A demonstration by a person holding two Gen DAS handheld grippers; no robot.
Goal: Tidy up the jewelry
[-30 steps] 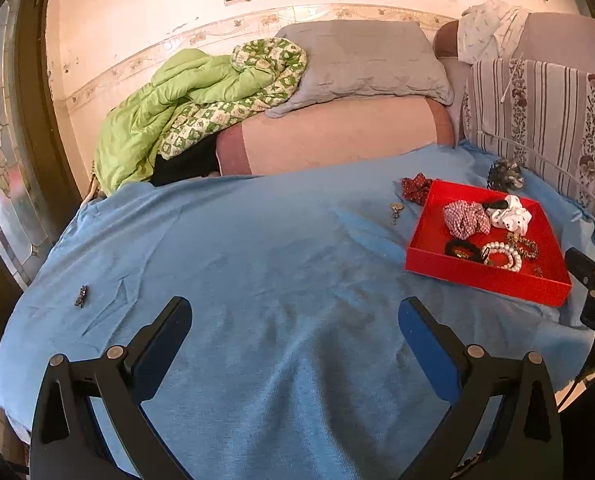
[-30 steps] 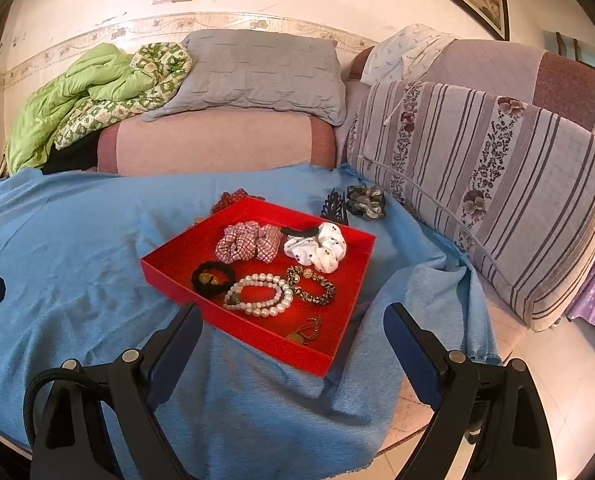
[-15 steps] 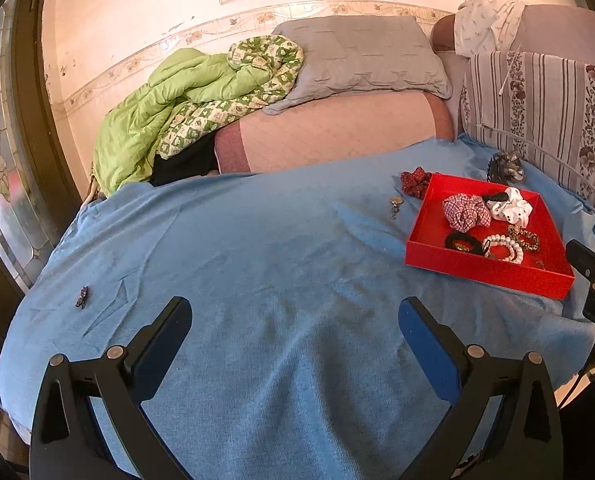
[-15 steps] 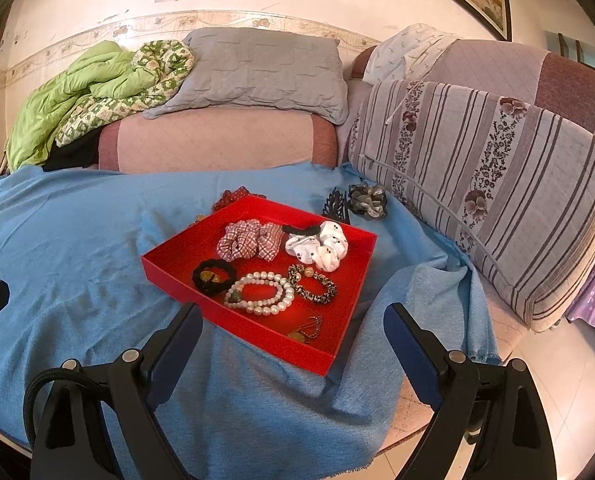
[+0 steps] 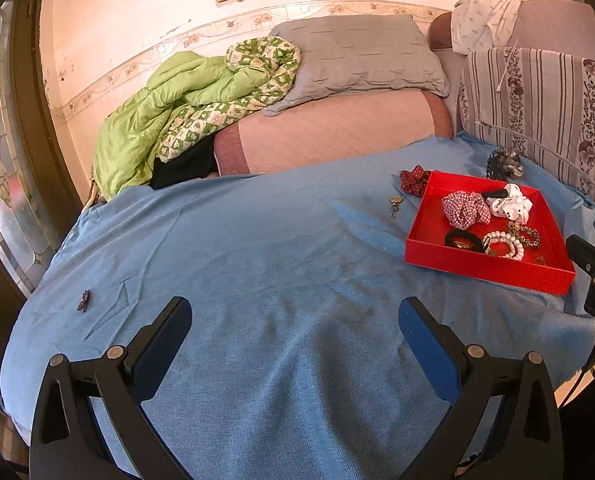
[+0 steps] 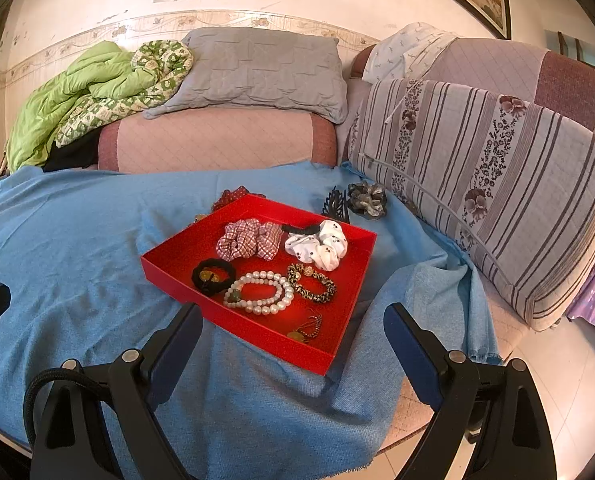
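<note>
Over the last second I have drawn both tools back a little from the bed, so the red tray [image 6: 339,346] sits slightly farther and smaller in each view, and nothing on the blue sheet [image 5: 257,248] has shifted. My left gripper [image 5: 293,320] hovers with its jaws spread wide and nothing between them, above bare sheet; my right gripper [image 6: 293,328] is likewise spread and empty, hanging just near of the tray's near edge. The tray already holds a checked scrunchie [image 6: 249,238], a white scrunchie [image 6: 317,246], a black hair tie [image 6: 211,276], a pearl bracelet [image 6: 259,292], a patterned bracelet [image 6: 311,282] and a small pendant [image 6: 307,328] in its near corner. Still loose on the sheet are a dark red scrunchie [image 5: 415,179] touching the tray's far left corner, a small charm [image 5: 394,205] just left of the tray, a dark claw clip [image 6: 334,204] and a grey scrunchie [image 6: 367,200] just beyond its far right side, and a tiny dark piece [image 5: 84,300] well apart at the near left. I read the pull-back as a pause between picks: the job looks over half done, and the left tool seems best placed for that lone stray piece.
</note>
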